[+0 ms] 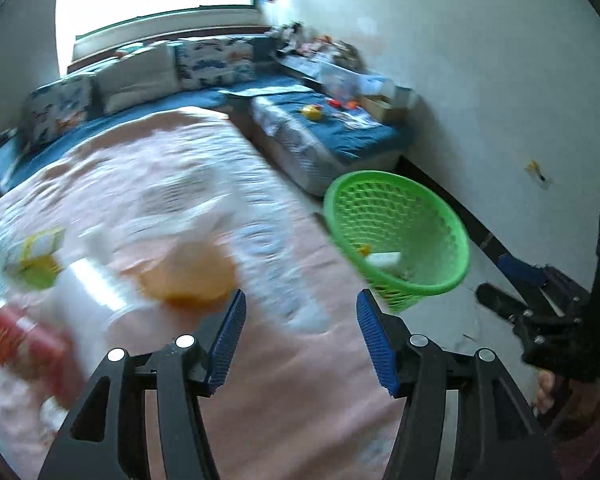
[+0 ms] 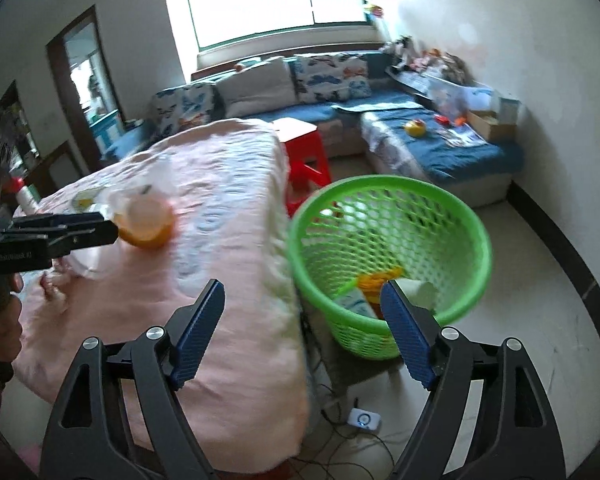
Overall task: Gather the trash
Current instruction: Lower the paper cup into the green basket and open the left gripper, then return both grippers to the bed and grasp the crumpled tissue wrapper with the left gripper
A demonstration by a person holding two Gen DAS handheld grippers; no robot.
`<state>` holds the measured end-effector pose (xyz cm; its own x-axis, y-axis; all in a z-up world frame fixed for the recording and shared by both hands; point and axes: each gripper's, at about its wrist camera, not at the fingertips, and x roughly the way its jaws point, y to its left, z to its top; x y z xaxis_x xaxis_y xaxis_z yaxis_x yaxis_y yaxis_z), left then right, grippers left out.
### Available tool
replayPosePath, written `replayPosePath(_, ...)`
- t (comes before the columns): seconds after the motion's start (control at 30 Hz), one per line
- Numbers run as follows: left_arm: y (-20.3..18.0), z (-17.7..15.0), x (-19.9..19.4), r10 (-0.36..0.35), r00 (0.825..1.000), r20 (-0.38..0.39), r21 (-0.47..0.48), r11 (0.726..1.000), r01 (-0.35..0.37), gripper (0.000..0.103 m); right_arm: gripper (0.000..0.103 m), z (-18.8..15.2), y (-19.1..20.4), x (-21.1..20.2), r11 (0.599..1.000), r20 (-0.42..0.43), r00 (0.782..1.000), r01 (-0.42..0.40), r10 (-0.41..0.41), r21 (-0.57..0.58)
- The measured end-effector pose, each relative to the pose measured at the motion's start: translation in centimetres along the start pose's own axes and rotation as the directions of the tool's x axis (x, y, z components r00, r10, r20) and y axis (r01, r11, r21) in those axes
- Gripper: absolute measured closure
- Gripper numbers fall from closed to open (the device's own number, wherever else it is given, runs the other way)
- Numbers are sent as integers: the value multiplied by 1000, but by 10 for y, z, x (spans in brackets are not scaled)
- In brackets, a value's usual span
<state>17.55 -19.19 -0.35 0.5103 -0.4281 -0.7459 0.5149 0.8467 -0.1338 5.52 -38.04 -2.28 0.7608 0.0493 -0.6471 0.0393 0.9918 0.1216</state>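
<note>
The left tool [image 1: 301,336] is partly open and holds nothing. The right tool [image 2: 303,330] is wide open and holds nothing. Both hover over the pink-covered worktop [image 2: 228,216]. An orange-filled plastic cup [image 2: 148,222] lies on the cover. The green mesh basket [image 2: 388,236] stands on the floor beside the worktop, with trash [image 2: 374,282] inside.

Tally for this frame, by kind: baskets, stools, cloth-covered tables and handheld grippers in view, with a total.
green basket: 1
red stool: 1
pink-covered table: 1
grippers: 2 (left gripper, right gripper)
Total: 5
</note>
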Motion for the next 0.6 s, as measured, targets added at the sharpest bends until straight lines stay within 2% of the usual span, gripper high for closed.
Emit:
replayPosePath(0.13, 36, -19, -23, 63, 998, 19, -69, 996, -62, 47, 22, 7, 29, 5, 998, 2, 999, -43, 43, -39)
replayPosePath(0.3, 77, -49, -50, 137, 990, 30, -165, 978, -131, 40, 20, 13, 62, 11, 993, -2, 996, -85, 85, -87)
replayPosePath(0.37, 93, -60, -58, 168, 985, 27, -208, 965, -159, 40, 20, 14, 72, 14, 990, -5, 995, -95, 95, -102)
replayPosePath(0.43, 110, -71, -66, 200, 980, 25, -255, 949, -187, 34, 20, 15, 83, 17, 987, -11, 993, -114, 114, -117)
replayPosePath(0.6, 140, -90, -67, 222, 975, -13, -349, 913, -212, 32, 20, 19, 107, 24, 976, -25, 989, -145, 143, -164)
